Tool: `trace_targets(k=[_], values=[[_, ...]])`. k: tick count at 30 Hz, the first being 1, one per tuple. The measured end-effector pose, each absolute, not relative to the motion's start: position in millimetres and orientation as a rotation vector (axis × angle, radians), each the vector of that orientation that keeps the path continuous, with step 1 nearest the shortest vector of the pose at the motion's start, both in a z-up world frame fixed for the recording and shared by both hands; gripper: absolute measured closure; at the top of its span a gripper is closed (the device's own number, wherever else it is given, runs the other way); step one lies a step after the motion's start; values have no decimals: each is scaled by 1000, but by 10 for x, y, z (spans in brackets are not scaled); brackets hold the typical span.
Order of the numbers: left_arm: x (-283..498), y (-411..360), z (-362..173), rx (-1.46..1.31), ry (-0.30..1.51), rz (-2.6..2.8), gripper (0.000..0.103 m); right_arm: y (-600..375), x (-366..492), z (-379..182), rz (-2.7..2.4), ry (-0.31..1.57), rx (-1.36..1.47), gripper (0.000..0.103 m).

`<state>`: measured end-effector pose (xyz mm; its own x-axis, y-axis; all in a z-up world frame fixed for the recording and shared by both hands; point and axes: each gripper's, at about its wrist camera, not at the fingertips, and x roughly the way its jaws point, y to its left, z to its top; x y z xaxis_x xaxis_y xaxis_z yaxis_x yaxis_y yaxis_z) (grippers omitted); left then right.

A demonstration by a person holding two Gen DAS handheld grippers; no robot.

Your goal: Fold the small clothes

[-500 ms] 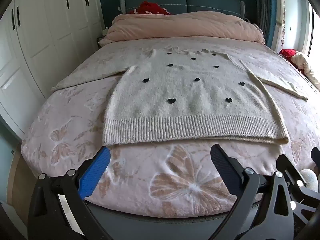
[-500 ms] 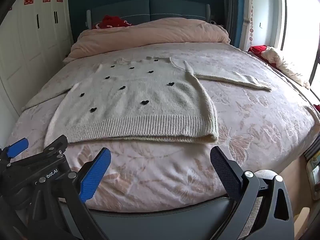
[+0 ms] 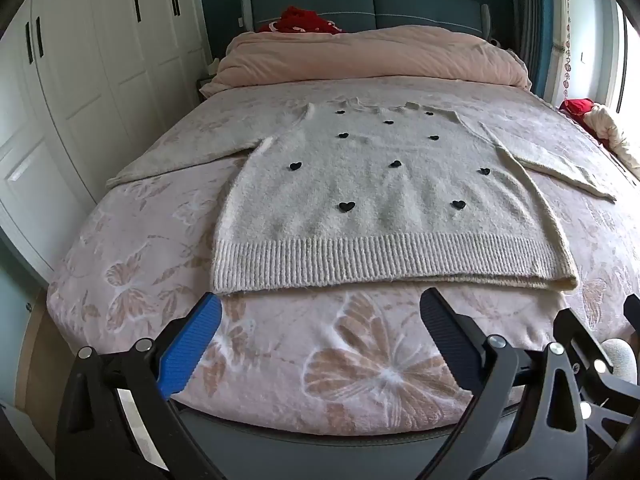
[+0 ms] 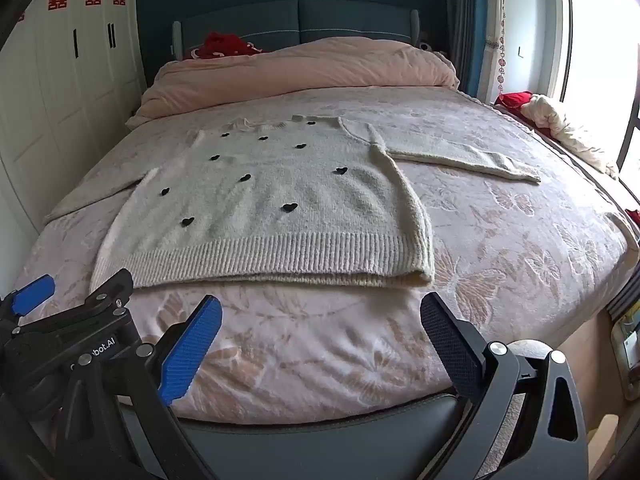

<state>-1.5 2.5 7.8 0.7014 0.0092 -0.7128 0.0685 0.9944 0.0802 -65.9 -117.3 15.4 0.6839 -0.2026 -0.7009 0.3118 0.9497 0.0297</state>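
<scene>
Cream knit sweater (image 3: 384, 196) flat on bed (image 3: 280, 360), unchanged | left tool (image 3: 320, 340), right tool (image 4: 320, 340) wide open, empty, slightly nearer its hem | folding not begun

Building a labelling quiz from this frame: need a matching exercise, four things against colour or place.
Things:
1. sweater
2. heart patches
3. rolled duvet
4. red cloth

Descriptions:
A. black
B. pink, at the head of the bed
C. against the headboard, behind the duvet
D. cream, spread flat with sleeves out

Pairs: 1-D, 2-A, 3-B, 4-C
</scene>
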Motion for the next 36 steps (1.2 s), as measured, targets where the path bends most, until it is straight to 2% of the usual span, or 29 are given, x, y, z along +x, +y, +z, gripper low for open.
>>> trace_targets(k=[36], values=[[-44, 65, 119, 110, 787, -18, 7, -1158, -662, 164, -294, 768, 145, 5]])
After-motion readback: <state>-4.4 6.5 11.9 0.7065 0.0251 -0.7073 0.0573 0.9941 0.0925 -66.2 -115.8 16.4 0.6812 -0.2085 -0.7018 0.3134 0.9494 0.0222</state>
